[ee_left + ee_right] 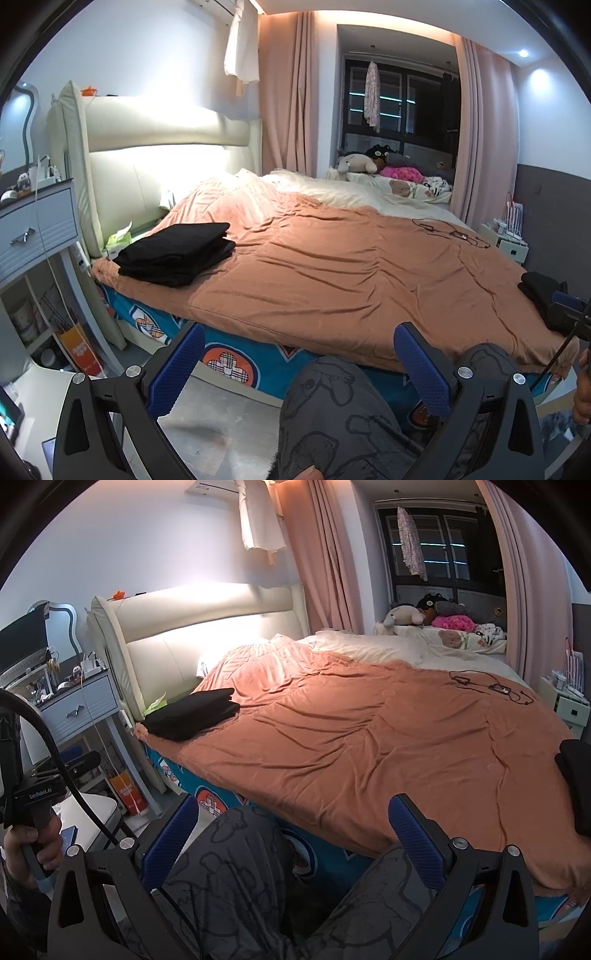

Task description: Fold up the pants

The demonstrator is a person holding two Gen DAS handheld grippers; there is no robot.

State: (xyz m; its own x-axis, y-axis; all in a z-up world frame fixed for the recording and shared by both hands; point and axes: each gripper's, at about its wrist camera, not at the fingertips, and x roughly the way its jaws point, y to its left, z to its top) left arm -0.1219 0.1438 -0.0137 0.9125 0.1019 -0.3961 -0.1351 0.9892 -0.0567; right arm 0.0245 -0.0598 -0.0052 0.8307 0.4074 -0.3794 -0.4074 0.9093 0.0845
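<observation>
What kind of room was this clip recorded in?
A home bedroom, most likely. A large bed with an orange blanket and a padded cream headboard fills the view, a bedside table stands beside it, and stuffed toys sit by the curtained window.

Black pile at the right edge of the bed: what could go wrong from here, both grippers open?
1. The black pile lies at the bed's right edge and is cut off in both views; a blind reach could push it off the orange blanket.
2. The black cable on the blanket might snag pants spread there.
3. Spreading leftward could knock the folded black stack.
</observation>
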